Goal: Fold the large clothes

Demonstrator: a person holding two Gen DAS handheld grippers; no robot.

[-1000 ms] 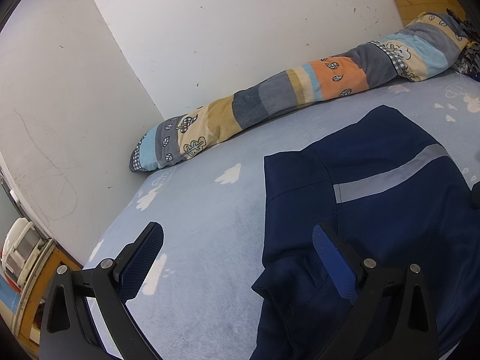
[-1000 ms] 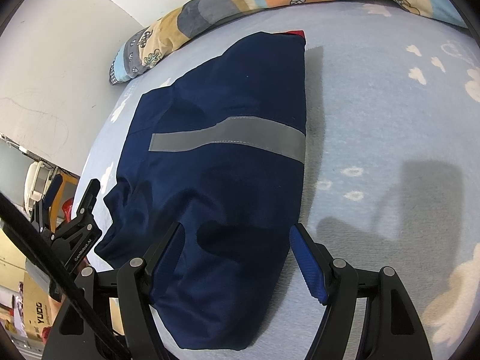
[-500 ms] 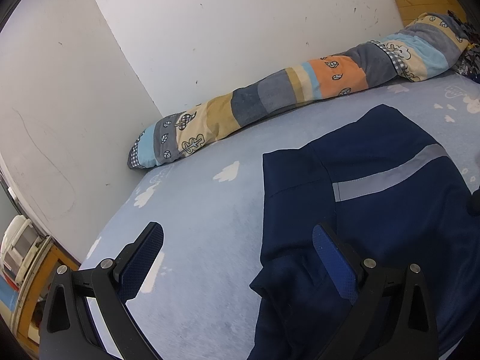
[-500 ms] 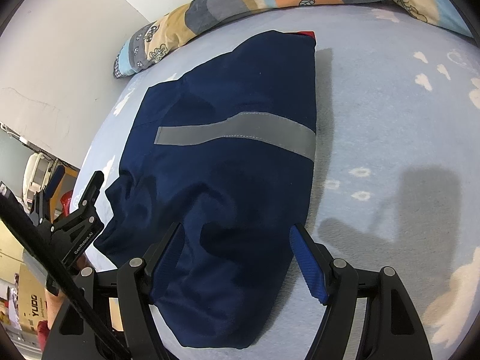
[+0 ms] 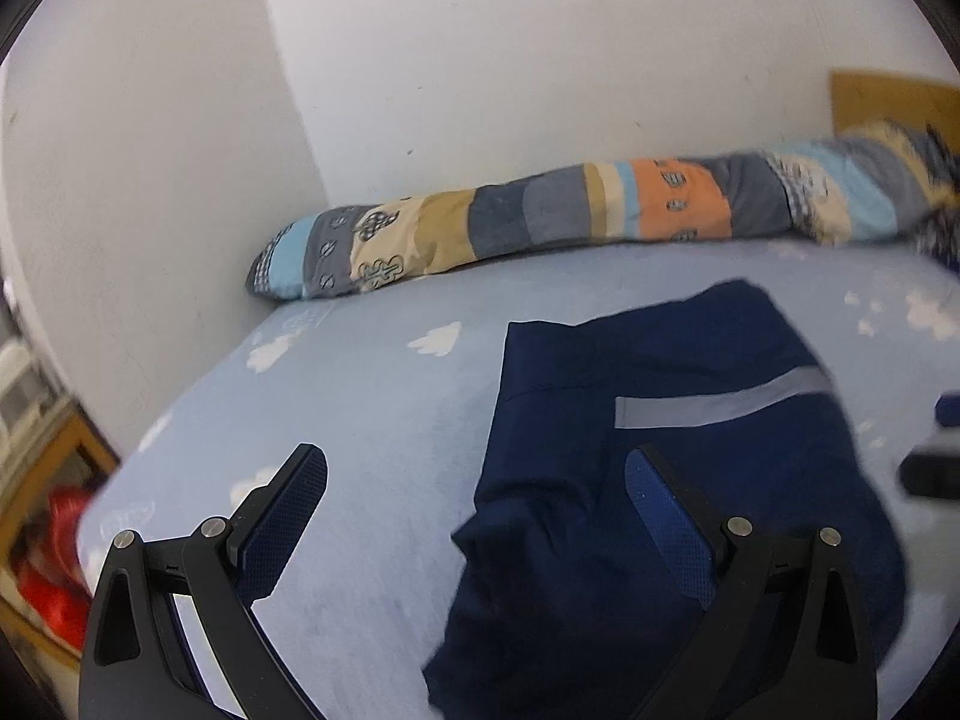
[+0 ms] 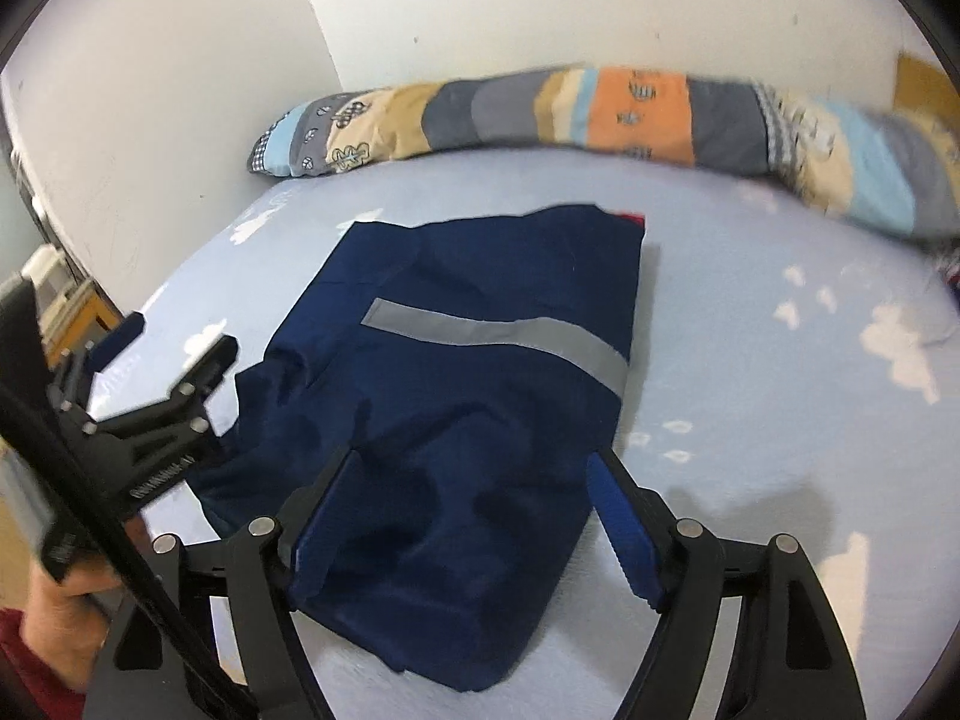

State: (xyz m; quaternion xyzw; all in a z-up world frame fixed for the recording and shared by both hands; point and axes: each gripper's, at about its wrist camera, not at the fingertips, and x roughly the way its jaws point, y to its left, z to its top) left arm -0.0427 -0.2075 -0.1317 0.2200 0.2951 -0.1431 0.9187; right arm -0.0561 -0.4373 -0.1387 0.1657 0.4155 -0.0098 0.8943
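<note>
My two tongs hover over the folded navy garment (image 6: 474, 420) lying on the pale-blue bed (image 6: 750, 372): the left tongs (image 5: 474, 516) gape wide, gripping nothing, while the right tongs (image 6: 474, 498) are opening, pads clear of the cloth beneath.

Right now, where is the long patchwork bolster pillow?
In both wrist views the long patchwork bolster pillow lies along the white wall at the bed's far edge, beyond the folded navy garment.

Bare sheet (image 6: 750, 396) right of the jacket (image 6: 456, 396); bolster (image 6: 600, 114) blocks the wall side.
</note>
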